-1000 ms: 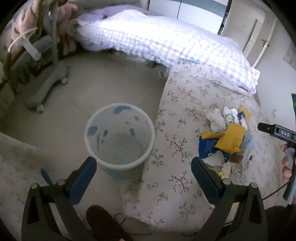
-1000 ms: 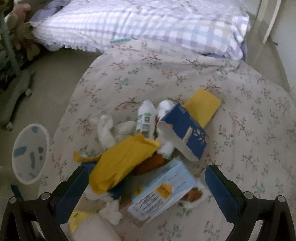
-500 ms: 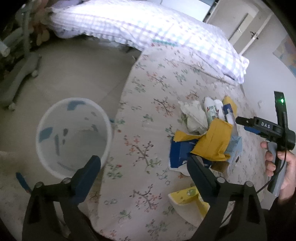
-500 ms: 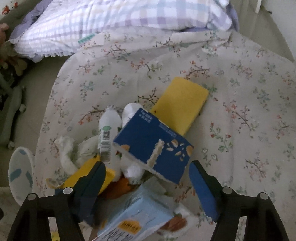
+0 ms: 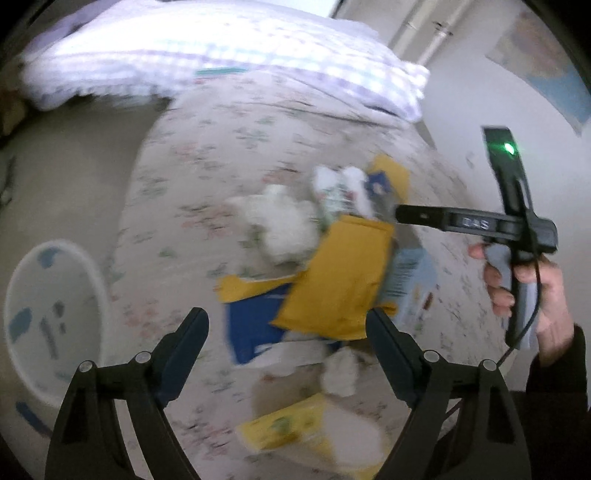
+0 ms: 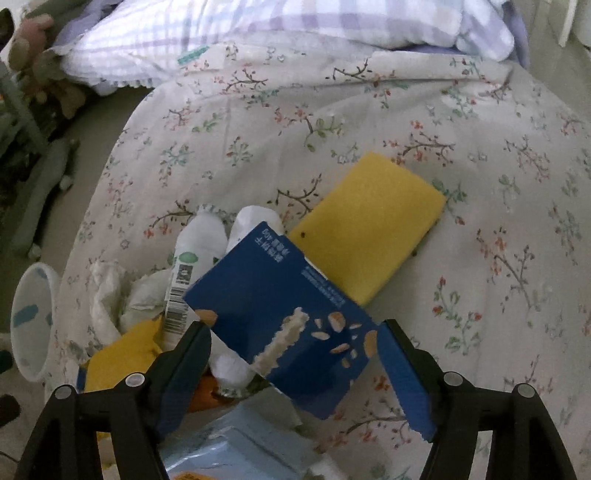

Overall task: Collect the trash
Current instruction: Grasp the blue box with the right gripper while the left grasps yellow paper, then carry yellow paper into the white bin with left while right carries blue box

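A trash pile lies on the floral bedspread point(image 6: 369, 122). In the right wrist view a dark blue carton point(image 6: 284, 321) sits between the spread fingers of my open right gripper point(image 6: 295, 354), with a yellow sponge point(image 6: 373, 225), a white bottle point(image 6: 192, 266) and crumpled tissue point(image 6: 107, 291) around it. In the blurred left wrist view my open, empty left gripper point(image 5: 288, 332) hovers over a yellow padded envelope point(image 5: 340, 280), blue packaging point(image 5: 255, 325) and tissue point(image 5: 284, 225). The right gripper's body point(image 5: 480, 225) shows to the right there.
A white bin with blue marks point(image 5: 48, 317) stands on the floor left of the bed; its rim also shows in the right wrist view point(image 6: 29, 321). A checked pillow point(image 6: 295, 26) lies at the bed's head. A light blue pack point(image 6: 229, 450) lies near the right gripper.
My left gripper has swung right, from over the bin to over the trash pile. My right gripper has moved forward and down until its fingers straddle the blue carton.
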Tool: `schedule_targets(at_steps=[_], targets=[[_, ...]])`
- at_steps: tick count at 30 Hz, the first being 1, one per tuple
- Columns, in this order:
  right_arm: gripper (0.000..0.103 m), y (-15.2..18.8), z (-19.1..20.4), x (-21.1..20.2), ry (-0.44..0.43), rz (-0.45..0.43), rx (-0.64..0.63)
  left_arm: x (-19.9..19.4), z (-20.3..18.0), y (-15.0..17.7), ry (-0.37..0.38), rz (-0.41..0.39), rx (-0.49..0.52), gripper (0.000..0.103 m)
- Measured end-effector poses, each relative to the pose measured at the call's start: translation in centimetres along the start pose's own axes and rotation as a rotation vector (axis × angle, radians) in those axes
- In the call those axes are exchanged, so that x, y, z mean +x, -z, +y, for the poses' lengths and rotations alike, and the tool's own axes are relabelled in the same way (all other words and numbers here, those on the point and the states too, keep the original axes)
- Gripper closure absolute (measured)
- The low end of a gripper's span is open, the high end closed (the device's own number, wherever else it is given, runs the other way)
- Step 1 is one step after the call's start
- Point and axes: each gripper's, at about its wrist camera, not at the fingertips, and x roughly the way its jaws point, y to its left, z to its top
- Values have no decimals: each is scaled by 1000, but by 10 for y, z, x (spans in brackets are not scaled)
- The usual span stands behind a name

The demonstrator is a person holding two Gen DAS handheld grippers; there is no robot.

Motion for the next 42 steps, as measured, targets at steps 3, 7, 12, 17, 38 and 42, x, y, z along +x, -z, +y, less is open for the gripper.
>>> schedule_targets(at_steps=[3,7,12,17,38,42], targets=[[24,2,-6,5,-39,11,-14,13,-17,-5,20,17,54,15],[24,5,-17,17,-61,28,-3,30,-30,-12,28,38,94,20],[23,5,-28,24,-112,19,28,44,-28,-11,-7,62,103,41],[30,6,-26,24,-114,13,17,38,-25,-12,13,27,97,62],[38,10,14,-34,-156,-64,5,-49,41,6,19,-160,-74,69],[38,7,45,-38,-162,-72,-31,-64,76,20,-31,-179,-136,69]])
